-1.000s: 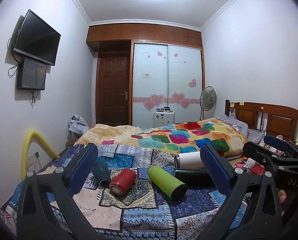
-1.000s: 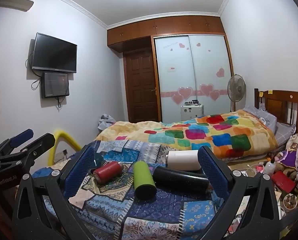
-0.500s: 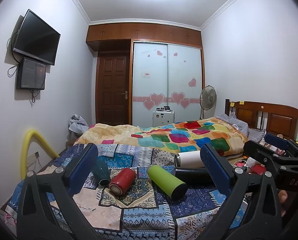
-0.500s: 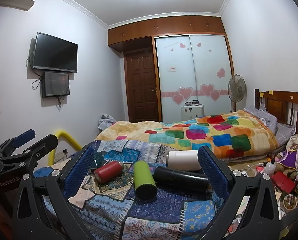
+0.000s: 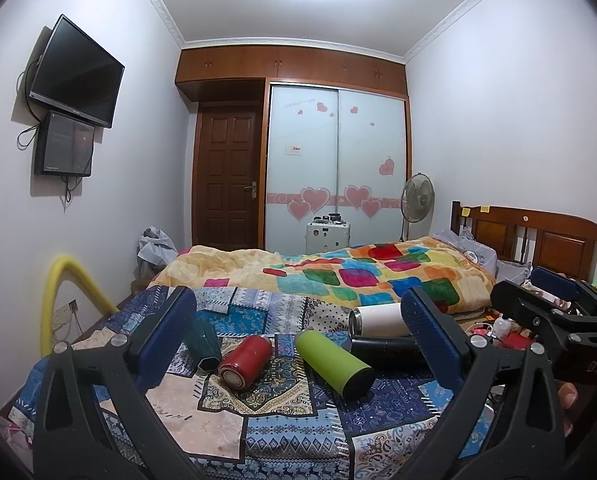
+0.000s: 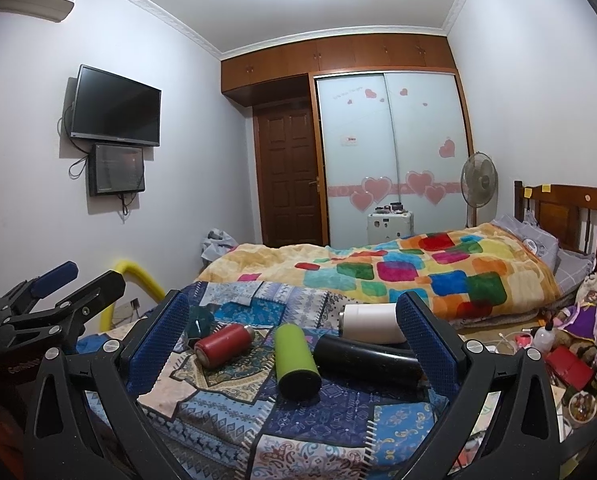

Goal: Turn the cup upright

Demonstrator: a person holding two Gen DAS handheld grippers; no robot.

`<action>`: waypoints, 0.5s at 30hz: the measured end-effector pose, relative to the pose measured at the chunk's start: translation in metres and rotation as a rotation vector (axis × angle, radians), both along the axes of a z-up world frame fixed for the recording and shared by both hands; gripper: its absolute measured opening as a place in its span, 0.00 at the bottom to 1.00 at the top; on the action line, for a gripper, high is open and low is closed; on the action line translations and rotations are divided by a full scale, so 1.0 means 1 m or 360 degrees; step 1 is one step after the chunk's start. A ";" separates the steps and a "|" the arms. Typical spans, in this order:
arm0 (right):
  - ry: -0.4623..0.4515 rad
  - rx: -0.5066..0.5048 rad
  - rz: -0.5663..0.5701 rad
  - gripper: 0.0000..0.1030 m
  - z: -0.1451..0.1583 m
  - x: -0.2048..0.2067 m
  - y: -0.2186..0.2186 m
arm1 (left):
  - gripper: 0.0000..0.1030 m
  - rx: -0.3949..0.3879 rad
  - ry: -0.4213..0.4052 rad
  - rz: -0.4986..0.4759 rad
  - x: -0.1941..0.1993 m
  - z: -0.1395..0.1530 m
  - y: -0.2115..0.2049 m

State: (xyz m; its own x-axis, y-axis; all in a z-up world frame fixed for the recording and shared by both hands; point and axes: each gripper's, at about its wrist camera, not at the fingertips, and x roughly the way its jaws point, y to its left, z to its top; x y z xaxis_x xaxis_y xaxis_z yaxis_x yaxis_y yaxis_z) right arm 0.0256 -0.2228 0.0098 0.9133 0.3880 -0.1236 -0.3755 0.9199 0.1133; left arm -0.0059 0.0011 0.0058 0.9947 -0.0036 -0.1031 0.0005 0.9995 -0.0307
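Observation:
Several cups lie on their sides on a patchwork cloth: a dark teal cup, a red one, a lime green one, a black one and a white one. They also show in the right wrist view: teal, red, green, black, white. My left gripper is open and empty, short of the cups. My right gripper is open and empty, also short of them.
A bed with a colourful blanket lies behind the cloth. A yellow padded tube stands at the left. Clutter, with a small bottle, lies at the right. The other gripper shows at each view's edge.
Both views have barely shifted. The cups lie as before and both grippers stay open.

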 end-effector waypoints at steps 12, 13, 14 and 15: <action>-0.0015 0.0003 0.0005 1.00 0.002 -0.004 0.001 | 1.00 -0.0005 -0.0015 -0.0003 -0.004 0.004 0.001; -0.0017 0.0003 0.0005 1.00 0.002 -0.004 0.001 | 1.00 -0.0004 -0.0017 -0.0003 -0.004 0.004 0.000; -0.0016 0.0003 0.0004 1.00 0.002 -0.004 0.001 | 1.00 -0.0002 -0.0019 -0.0003 -0.005 0.004 -0.001; -0.0018 0.0003 0.0004 1.00 0.002 -0.004 0.001 | 1.00 -0.0002 -0.0023 -0.0003 -0.005 0.005 -0.001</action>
